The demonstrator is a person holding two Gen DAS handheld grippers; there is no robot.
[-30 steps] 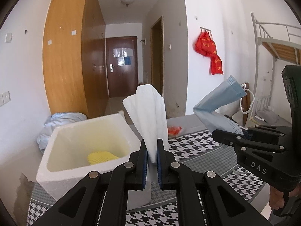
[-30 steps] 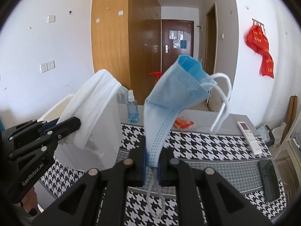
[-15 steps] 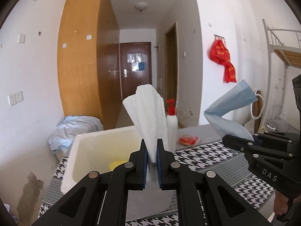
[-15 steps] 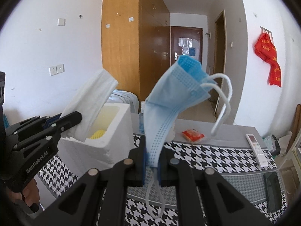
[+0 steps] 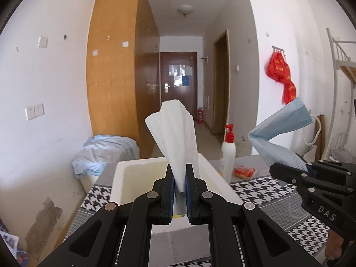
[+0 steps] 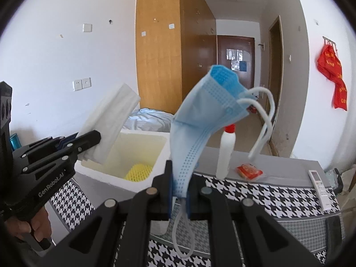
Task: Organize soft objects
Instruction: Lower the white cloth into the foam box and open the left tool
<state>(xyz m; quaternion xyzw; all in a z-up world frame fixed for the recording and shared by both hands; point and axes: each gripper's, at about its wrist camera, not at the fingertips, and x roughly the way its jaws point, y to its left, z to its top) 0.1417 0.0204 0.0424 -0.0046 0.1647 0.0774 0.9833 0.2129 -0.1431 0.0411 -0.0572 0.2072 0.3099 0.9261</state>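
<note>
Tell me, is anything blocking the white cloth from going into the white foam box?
Nothing visible does. The left gripper is shut on the white cloth, held up at the white foam box. The box is open on top, with only a yellow thing lying at the bottom.

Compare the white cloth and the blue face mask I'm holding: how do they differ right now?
The white cloth is plain white and folded into an upright cone in the left gripper; the blue face mask is pale blue and pleated, bends over sideways in the right gripper, and trails white ear loops, which the cloth lacks. Both are soft, pinched at their lower end and held up near the foam box.
</note>
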